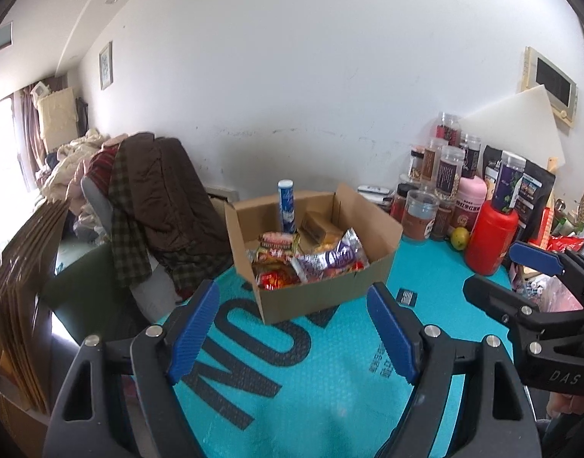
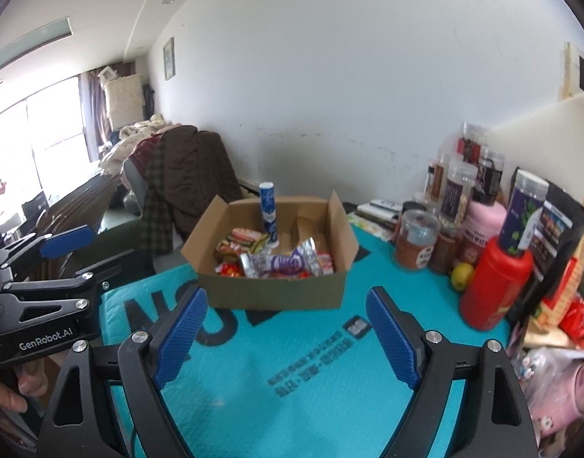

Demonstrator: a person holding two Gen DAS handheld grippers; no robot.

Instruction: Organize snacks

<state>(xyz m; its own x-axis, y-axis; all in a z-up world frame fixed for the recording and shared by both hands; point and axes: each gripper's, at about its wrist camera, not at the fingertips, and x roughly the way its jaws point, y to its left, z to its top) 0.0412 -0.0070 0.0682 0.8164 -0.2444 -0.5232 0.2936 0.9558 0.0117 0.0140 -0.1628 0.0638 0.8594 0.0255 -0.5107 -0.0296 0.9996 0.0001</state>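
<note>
An open cardboard box point(image 1: 332, 292) point(image 2: 276, 294) stands on the teal mat point(image 1: 311, 381) point(image 2: 292, 381). Inside it lie several snack packets, among them a silver-and-purple one point(image 1: 330, 261) point(image 2: 280, 263) and red ones point(image 1: 270, 278) point(image 2: 230, 269), with a blue-and-white tube point(image 1: 287, 206) point(image 2: 269, 213) upright at the back. My left gripper point(image 1: 293, 295) hangs open in front of the box, nothing between its blue pads. My right gripper point(image 2: 288, 303) is open and empty too, just short of the box's near wall. Each gripper shows at the edge of the other's view.
Jars, a pink canister point(image 2: 482, 225), a red bottle point(image 1: 490, 240) point(image 2: 496, 282), a lemon point(image 1: 460, 237) point(image 2: 461, 273) and dark pouches crowd the mat's right side. A small dark packet point(image 1: 406, 297) point(image 2: 356, 326) lies on the mat. A chair heaped with clothes point(image 1: 154, 198) stands left.
</note>
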